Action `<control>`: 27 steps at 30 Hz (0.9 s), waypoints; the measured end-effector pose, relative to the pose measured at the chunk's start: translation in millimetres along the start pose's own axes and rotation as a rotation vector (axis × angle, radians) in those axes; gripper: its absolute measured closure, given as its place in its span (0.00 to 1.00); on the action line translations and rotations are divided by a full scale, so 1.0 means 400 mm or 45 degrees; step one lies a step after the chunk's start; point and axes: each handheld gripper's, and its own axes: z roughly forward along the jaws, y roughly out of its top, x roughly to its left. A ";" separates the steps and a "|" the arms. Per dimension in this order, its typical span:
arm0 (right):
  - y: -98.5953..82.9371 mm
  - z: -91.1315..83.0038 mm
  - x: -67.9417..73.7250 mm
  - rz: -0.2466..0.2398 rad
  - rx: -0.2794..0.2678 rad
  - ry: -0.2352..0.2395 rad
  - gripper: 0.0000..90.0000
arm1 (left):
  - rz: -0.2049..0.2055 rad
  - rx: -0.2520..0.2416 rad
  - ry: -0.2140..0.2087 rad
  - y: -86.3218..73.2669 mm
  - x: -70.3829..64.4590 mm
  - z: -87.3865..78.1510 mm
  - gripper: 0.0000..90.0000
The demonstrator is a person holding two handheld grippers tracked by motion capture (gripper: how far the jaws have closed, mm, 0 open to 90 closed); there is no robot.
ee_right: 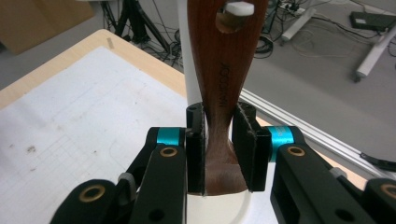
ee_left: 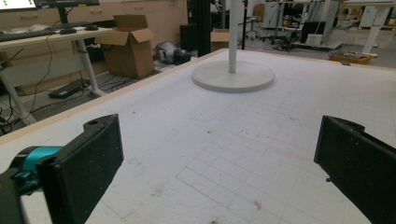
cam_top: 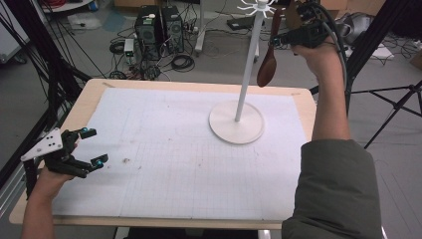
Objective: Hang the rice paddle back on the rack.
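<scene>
We see a dark brown wooden spoon (cam_top: 268, 59) hanging beside the white pole of a white hook stand (cam_top: 247, 74), its bowl pointing down and well above the counter (cam_top: 149, 84). In the right gripper view the hole in the spoon's handle (ee_right: 229, 21) sits over a white peg (ee_right: 238, 8) of the stand, and the handle runs down between the two black jaws. The right gripper (cam_top: 286, 39) is raised high at the far right of the counter and closed on the spoon's handle, both pads pressed against the wood. The stand's round white base (cam_top: 236, 123) rests on the white gridded paper sheet (cam_top: 164, 159) that covers most of the light wooden counter, toward its far right part. The left gripper (cam_top: 94, 147) is low at the near left edge of the counter, well apart from the stand; its jaws are spread wide with nothing between them, and in the left gripper view we look along them across the bare gridded sheet toward the stand's base (ee_left: 232, 75). Beyond the counter, on the floor, stand black computer cases (cam_top: 158, 25) among coiled cables (cam_top: 181, 62), and a brown cardboard box (ee_left: 130, 44) sits near a desk.
</scene>
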 end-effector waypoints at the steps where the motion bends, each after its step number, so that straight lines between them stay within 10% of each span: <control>1: 0.000 0.000 -0.001 0.000 -0.003 0.000 0.83 | 0.000 0.000 0.000 0.000 0.000 0.000 0.02; 27: -0.076 -0.056 0.008 -0.039 -0.044 0.074 0.61 | 0.009 0.010 -0.006 0.003 -0.006 0.005 0.02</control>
